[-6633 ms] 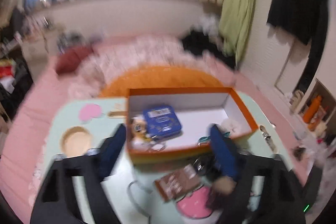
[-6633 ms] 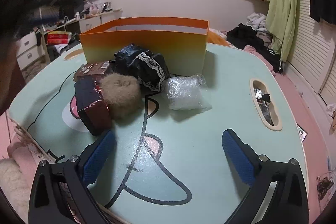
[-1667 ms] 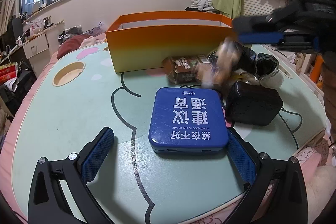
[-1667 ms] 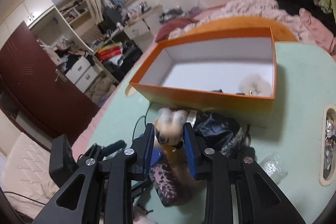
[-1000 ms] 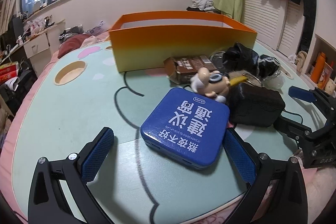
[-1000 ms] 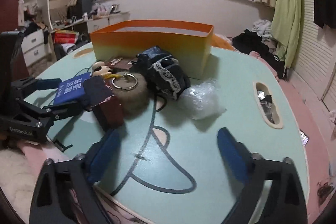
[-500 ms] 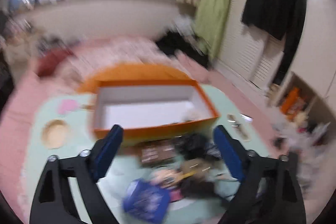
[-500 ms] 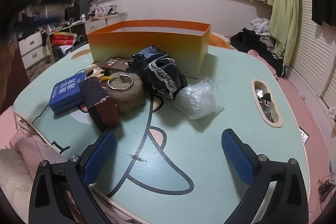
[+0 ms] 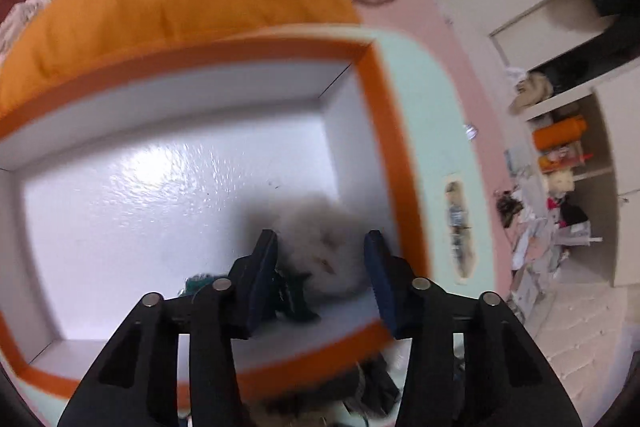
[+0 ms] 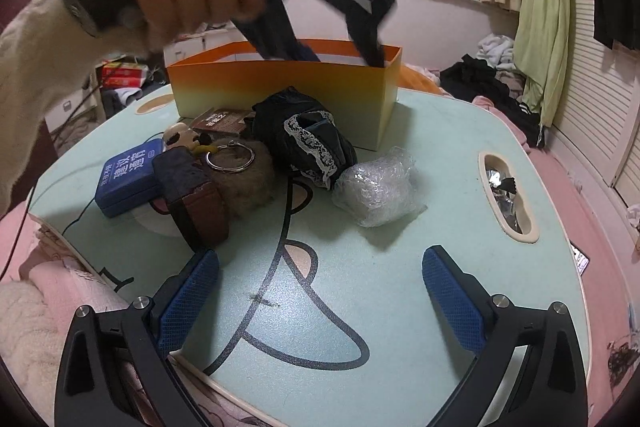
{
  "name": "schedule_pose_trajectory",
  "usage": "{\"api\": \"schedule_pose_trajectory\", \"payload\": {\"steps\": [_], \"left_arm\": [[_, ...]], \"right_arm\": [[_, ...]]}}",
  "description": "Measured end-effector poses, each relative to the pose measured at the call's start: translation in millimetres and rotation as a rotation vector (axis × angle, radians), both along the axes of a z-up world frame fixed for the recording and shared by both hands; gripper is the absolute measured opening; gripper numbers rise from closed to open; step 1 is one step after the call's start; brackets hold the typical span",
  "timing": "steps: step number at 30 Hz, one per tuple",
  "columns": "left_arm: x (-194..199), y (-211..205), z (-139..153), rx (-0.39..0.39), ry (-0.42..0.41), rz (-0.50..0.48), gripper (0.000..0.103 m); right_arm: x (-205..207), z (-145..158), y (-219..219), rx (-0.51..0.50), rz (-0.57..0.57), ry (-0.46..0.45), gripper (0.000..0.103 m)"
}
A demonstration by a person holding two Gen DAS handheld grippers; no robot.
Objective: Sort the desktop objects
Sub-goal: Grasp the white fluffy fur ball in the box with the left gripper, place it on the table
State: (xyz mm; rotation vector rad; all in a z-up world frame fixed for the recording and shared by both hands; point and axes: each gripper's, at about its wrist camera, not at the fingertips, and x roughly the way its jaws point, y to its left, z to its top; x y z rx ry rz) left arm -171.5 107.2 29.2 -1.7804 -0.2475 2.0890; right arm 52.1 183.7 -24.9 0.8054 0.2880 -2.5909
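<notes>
Fluffy pale pompom (image 9: 326,247) sits between open left gripper (image 9: 322,271) pads.

The only writing clear enough to read is on the lid of the blue tin (image 10: 127,174) in the right wrist view: large white Chinese characters, of which "建议" and "通" can be made out, seen at an angle. The brown packet (image 10: 219,119) behind it carries a line of small pale print, too small to read. In the left wrist view everything is blurred and no writing can be read.
</notes>
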Motion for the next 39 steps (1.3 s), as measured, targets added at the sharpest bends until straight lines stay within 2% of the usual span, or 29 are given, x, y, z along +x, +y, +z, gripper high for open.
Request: {"api": "schedule_pose_trajectory", "payload": {"steps": [2,6,8,10,14,16,18,19,20,22,27,29,31,32,34,37,39], "left_arm": [[-2,1,3,-0.024,0.059,-0.001,0.040],[-3,-11,9,-0.005,0.112,0.024,0.035],[-2,-23,20,0.023,0.138,0.027,0.007],[10,-38,43,0.069,0.197,0.017,0.007],[58,-69,97,0.061,0.362,0.013,0.007],[68,-83,109,0.056,0.394,0.028,0.007],[64,-80,107,0.020,0.373,0.062,0.024],[53,-72,101,0.000,0.332,0.063,0.045],[47,-65,95,-0.007,0.314,0.055,0.053],[27,-42,78,-0.033,0.281,0.036,0.053],[-3,7,29,-0.093,0.141,-0.030,0.053],[-7,17,18,-0.106,0.137,-0.047,0.051],[-7,19,17,-0.142,0.160,-0.052,0.044],[-8,16,18,-0.121,0.152,-0.041,0.029],[-8,8,21,-0.087,0.144,-0.033,0.025],[-3,-6,39,-0.077,0.226,-0.011,0.025],[6,-24,63,-0.024,0.287,0.014,0.025]], "right_arm": [[-1,0,-1,-0.003,0.000,-0.004,0.102],[-2,2,-2,-0.001,-0.002,0.000,0.102],[-2,2,-2,-0.003,-0.001,-0.001,0.102],[-2,1,-2,-0.002,-0.002,0.000,0.102],[-1,2,-3,-0.002,-0.003,0.001,0.102],[-2,1,-3,-0.001,-0.004,0.002,0.102],[-3,2,-4,0.001,-0.005,0.004,0.103],[-3,2,-4,0.001,-0.006,0.004,0.103],[-4,2,-4,0.001,-0.005,0.004,0.103],[-2,1,-4,-0.002,-0.004,0.004,0.103],[-1,0,-3,-0.007,-0.001,0.005,0.103],[0,0,-3,-0.007,-0.002,0.005,0.103],[0,0,-3,-0.007,-0.003,0.004,0.103],[-1,0,-3,-0.009,-0.003,0.004,0.103],[0,1,-3,-0.007,-0.003,0.006,0.103],[-1,1,-3,-0.007,-0.003,0.007,0.103],[-1,1,-3,-0.006,-0.003,0.007,0.103]]}}
